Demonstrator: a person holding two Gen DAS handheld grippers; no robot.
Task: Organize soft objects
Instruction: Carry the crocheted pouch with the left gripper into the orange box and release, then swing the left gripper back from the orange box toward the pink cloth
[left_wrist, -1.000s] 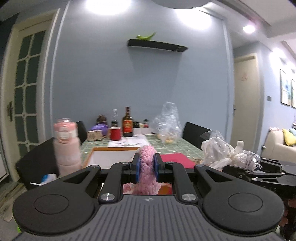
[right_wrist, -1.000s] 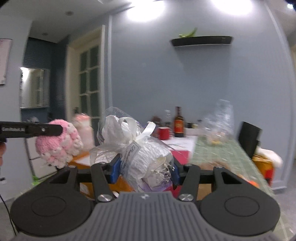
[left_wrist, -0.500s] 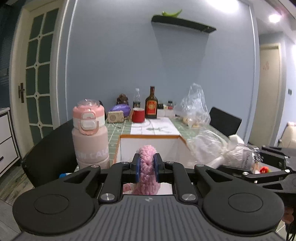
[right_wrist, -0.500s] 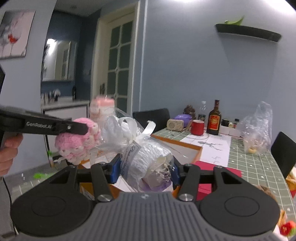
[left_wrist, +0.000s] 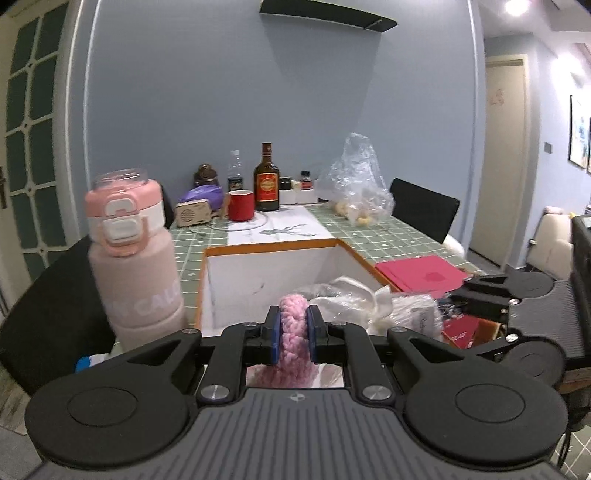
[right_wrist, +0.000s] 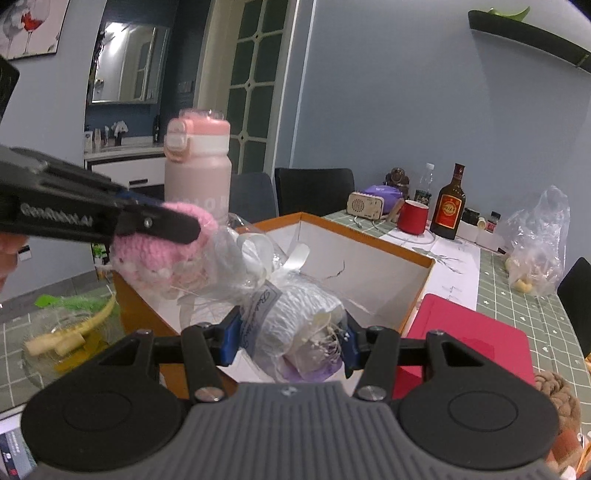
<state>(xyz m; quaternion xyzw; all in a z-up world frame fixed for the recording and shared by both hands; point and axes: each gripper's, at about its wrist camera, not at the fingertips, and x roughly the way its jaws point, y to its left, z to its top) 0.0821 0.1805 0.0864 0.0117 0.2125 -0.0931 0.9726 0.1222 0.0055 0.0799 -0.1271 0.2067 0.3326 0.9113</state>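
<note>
My left gripper (left_wrist: 292, 332) is shut on a pink knitted soft toy (left_wrist: 293, 325), held over the near end of an open white box with an orange rim (left_wrist: 273, 244). In the right wrist view the toy (right_wrist: 162, 254) hangs from the left gripper's fingers (right_wrist: 155, 221) above the box's near-left corner (right_wrist: 122, 291). My right gripper (right_wrist: 290, 338) is shut on a white bundle wrapped in clear plastic with a ribbon (right_wrist: 295, 314), held over the box interior; it also shows in the left wrist view (left_wrist: 373, 302).
A tall pink water bottle (left_wrist: 129, 254) stands just left of the box. A red folder (left_wrist: 421, 273) lies to its right. A red mug (left_wrist: 241, 205), brown bottle (left_wrist: 266, 181), small radio (left_wrist: 192, 214) and plastic bag (left_wrist: 354, 184) stand behind. A glass bowl (right_wrist: 62, 339) sits near left.
Both grippers have moved forward and down with their loads, from in front of the table to over the open box. The box and pink bottle now loom closer.
</note>
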